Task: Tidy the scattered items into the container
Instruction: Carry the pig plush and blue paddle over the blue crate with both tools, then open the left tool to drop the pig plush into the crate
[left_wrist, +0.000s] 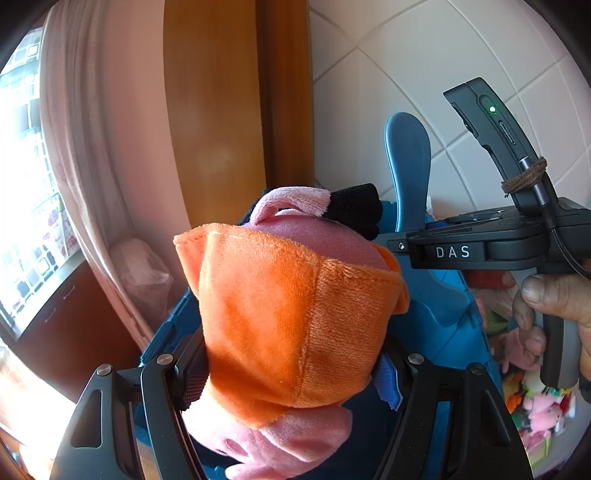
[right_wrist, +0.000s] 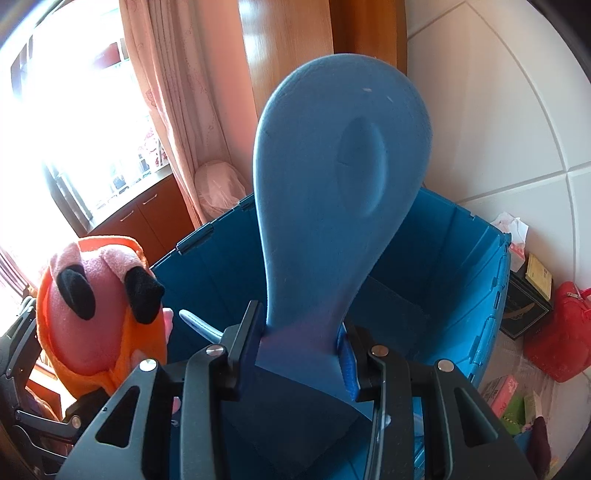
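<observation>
A: Any writing you can read?

B: Only the white letters "DAS" on the black body of the right gripper (left_wrist: 452, 252), seen from the left wrist view, with a green light lit on the curved black part above it. The boxes by the wall carry print too small to read.

A: Biggest thing first, then.

B: The deep blue plastic storage bin (right_wrist: 461, 258), open at the top, fills the middle of both views, with both grippers held over it. Next, the blue foam paddle-shaped piece with an oval dent (right_wrist: 340, 177): the right gripper (right_wrist: 301, 354) is clamped on its narrow neck, the broad end standing up above the bin and blocking much of the view beyond.

A: And the left?

B: The left gripper (left_wrist: 291, 373) squeezes a pink plush pig in an orange fleece dress with black-tipped ears (left_wrist: 291, 306), at the bin's near edge.

A: Around them?

B: Pink curtain (right_wrist: 173, 110) at a bright window, a wooden panel (left_wrist: 214, 110), white tiled wall. Beside the bin: a red bag (right_wrist: 557, 332), a dark box (right_wrist: 524, 310), crumpled tissue (right_wrist: 511, 225), and a heap of small plush toys (left_wrist: 535, 406).
</observation>
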